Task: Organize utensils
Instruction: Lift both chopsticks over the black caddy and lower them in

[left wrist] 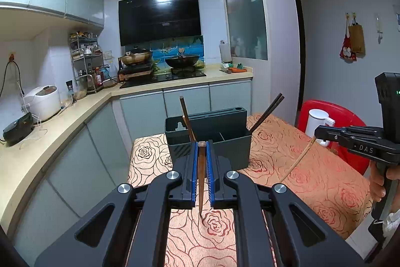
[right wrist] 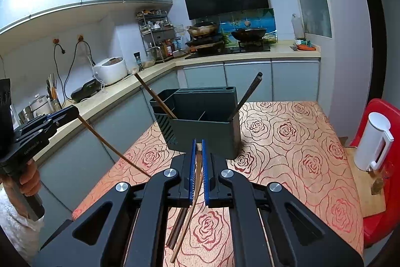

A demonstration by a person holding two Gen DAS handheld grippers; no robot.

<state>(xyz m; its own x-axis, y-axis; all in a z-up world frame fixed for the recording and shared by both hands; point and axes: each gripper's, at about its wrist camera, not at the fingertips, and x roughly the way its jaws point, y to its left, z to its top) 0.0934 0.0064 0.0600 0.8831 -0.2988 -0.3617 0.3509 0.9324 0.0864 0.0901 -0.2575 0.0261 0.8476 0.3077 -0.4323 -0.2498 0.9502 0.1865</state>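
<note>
Both grippers clamping chopsticks: left gripper (left wrist: 202,162) gripping dark chopstick (left wrist: 201,182), right gripper (right wrist: 197,167) gripping pale chopstick (right wrist: 192,202). You're nearing holder (right wrist: 200,126), already holding three; another dark chopstick (right wrist: 176,227) lying on surface (right wrist: 287,142) before holder.

Table (right wrist: 287,131) w/ orange rose-print cloth. On it: dark green utensil caddy (right wrist: 200,126) near far edge, chopsticks standing inside; dark brown chopstick pair (right wrist: 176,229) lying flat at near end.

Both wrist views close above table (left wrist: 312,167), facing shared caddy (right wrist: 200,126), perhaps converging.
</note>
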